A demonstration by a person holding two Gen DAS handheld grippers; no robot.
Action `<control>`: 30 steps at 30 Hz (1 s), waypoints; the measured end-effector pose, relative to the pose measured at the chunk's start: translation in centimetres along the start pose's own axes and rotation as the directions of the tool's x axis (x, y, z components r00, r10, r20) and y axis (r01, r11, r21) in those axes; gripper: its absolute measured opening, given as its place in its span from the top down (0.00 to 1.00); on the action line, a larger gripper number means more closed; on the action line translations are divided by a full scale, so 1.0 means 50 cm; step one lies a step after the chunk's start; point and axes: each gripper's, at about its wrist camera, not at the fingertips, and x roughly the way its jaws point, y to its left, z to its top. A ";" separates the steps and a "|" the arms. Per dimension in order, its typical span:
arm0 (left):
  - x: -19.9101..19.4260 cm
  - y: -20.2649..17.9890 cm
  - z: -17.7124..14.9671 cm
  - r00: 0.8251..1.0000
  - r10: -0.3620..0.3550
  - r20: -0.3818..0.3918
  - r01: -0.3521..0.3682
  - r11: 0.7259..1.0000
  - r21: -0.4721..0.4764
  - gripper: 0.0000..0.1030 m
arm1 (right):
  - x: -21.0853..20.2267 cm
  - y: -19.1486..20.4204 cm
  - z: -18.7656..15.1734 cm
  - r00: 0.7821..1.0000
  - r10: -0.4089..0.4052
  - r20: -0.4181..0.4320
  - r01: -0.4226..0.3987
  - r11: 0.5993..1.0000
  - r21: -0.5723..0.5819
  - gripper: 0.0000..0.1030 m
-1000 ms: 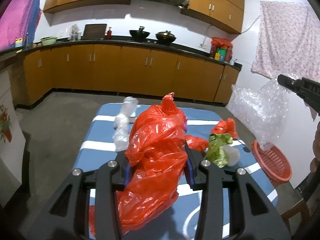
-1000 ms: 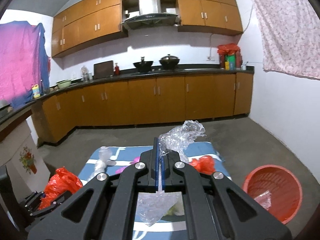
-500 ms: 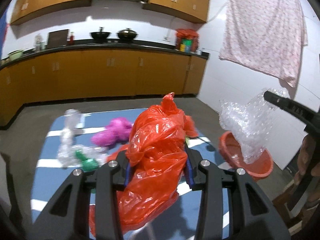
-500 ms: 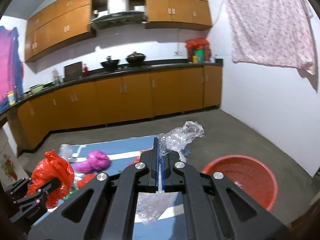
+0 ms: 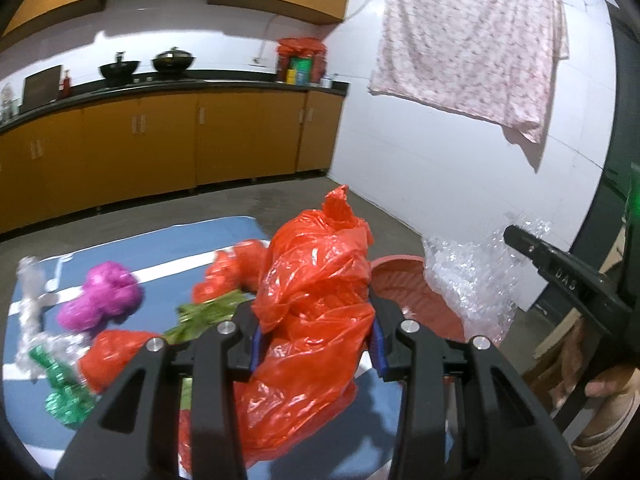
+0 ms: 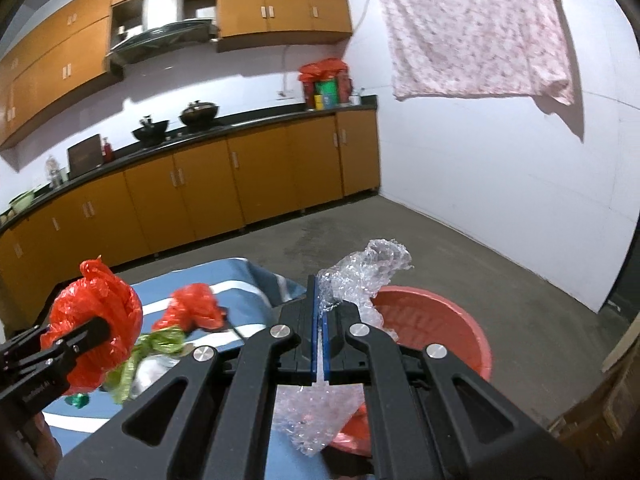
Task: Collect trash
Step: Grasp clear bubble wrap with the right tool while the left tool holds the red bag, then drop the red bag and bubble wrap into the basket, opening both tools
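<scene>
My left gripper (image 5: 316,332) is shut on a crumpled red plastic bag (image 5: 316,300), held above the blue striped table (image 5: 168,240); the right wrist view shows that gripper (image 6: 100,326) with the bag (image 6: 96,308) at the left. Clear bubble wrap (image 6: 360,276) is pinched between the shut blue pads of my right gripper (image 6: 319,312) and hangs over the red basin (image 6: 452,332) on the floor. In the left wrist view the right gripper (image 5: 516,236) holds the wrap (image 5: 468,280) beside the basin (image 5: 404,288).
On the table lie a magenta wad (image 5: 104,296), a green leafy scrap (image 5: 208,312), green foil (image 5: 64,392), clear plastic (image 5: 32,304) and smaller red bags (image 5: 232,268). Wooden cabinets (image 5: 160,148) line the back wall. A floral cloth (image 5: 472,40) hangs on the white wall.
Both grippers have swung to the right with their loads. The basin has come closer, and the bubble wrap now hangs over it. The table's trash has slid to the left in both views.
</scene>
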 end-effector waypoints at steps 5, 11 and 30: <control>0.058 -0.056 0.011 0.998 -0.057 -0.028 0.057 0.998 0.028 0.62 | 0.022 -0.051 -0.003 0.999 -0.031 -0.010 0.031 0.999 0.029 0.98; 0.122 -0.112 0.014 0.993 -0.106 -0.060 0.110 0.991 0.069 0.62 | 0.041 -0.099 -0.009 0.999 -0.049 -0.016 0.050 0.997 0.063 0.98; 0.296 -0.198 -0.019 0.969 -0.167 -0.184 0.183 0.980 0.077 0.38 | 0.093 -0.192 -0.033 0.998 0.014 -0.054 -0.005 0.987 0.161 0.55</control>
